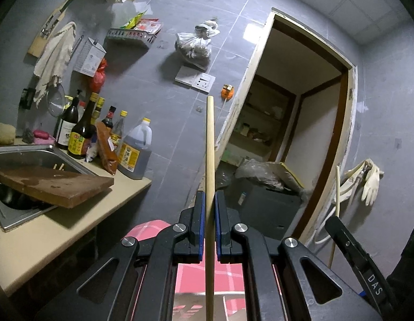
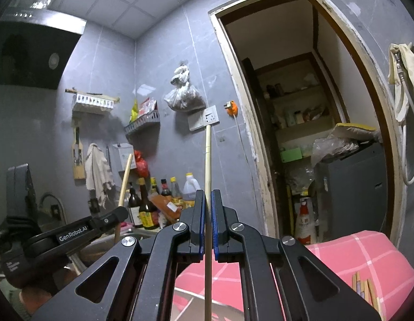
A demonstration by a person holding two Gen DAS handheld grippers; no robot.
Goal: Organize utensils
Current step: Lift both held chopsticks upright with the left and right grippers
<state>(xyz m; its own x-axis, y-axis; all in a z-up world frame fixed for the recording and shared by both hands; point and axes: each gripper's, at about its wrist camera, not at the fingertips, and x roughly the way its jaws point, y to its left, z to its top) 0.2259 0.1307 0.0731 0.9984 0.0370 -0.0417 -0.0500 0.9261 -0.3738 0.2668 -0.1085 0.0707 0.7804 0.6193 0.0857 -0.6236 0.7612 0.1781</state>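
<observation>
My left gripper (image 1: 210,195) is shut on a pale wooden chopstick (image 1: 210,144), which stands upright between the blue pads. The right wrist view shows my right gripper (image 2: 208,194) shut on a second chopstick (image 2: 207,160), also upright. Each gripper shows in the other's view: the right gripper (image 1: 332,220) at the right edge with its stick (image 1: 337,187), the left gripper (image 2: 120,211) at lower left with its stick (image 2: 126,176). Several more chopsticks (image 2: 363,289) lie on a pink chequered cloth (image 2: 353,254) below the right gripper.
A steel sink (image 1: 33,155) with a wooden cutting board (image 1: 54,184) across it sits in the counter at left. Sauce bottles (image 1: 84,133) crowd the counter by the grey tiled wall. An open doorway (image 2: 300,107) leads to a pantry, with a dark appliance (image 2: 351,187) beside it.
</observation>
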